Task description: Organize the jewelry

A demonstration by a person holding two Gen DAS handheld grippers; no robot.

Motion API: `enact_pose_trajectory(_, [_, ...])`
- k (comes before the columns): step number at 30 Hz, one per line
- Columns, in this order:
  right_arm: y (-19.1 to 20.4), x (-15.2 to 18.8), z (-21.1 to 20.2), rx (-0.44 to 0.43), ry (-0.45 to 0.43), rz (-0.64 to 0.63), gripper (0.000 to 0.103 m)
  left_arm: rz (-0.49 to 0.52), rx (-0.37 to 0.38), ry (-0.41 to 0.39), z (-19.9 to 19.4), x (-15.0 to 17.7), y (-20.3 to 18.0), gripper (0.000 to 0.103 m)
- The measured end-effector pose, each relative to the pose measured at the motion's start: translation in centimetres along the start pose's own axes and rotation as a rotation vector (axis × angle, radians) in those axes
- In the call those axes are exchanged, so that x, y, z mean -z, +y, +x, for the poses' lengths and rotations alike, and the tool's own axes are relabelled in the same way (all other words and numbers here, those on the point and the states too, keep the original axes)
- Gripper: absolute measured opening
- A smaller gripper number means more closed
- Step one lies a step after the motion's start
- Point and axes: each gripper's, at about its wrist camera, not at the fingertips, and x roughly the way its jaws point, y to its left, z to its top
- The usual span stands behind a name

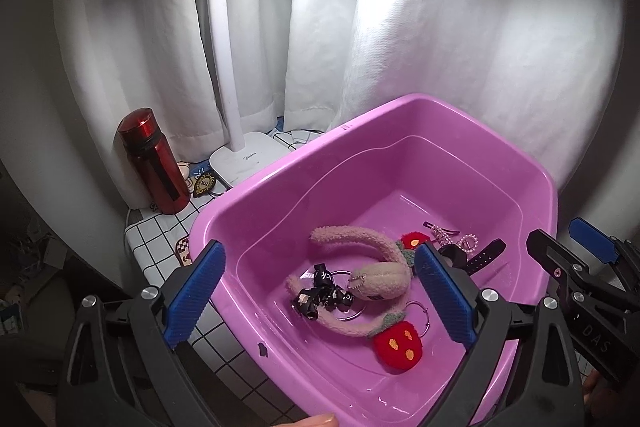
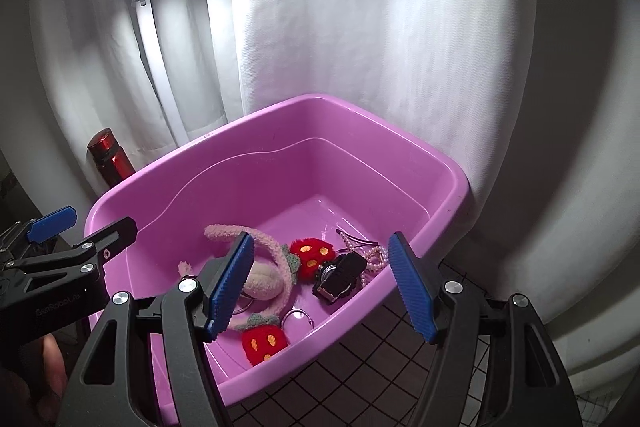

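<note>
Everything's sitting in the tub point(image 1: 280, 183): headband point(image 1: 352, 267) left, watch point(image 1: 476, 257) right, bottle point(image 1: 154, 163) and lamp point(image 1: 240, 159) behind its far-left corner.

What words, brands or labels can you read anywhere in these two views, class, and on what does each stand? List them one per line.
"Midea": faint, on the base of the white desk lamp.
"DAS": on the black body of the right gripper.
"SenRobot..": partly legible, on the black body of the left gripper.
"ck": white letters on the black ribbon; the rest is folded away.
Badge beside the red bottle: too small to read.
</note>
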Motion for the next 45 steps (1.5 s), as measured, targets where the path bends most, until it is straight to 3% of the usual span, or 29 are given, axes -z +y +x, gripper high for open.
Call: enact_pose_trajectory(45, [-0.2,1.8,-3.2,0.009,-0.018,0.009,0.067,0.015,0.007,0.010,-1.9,1.1,-0.3,0.094])
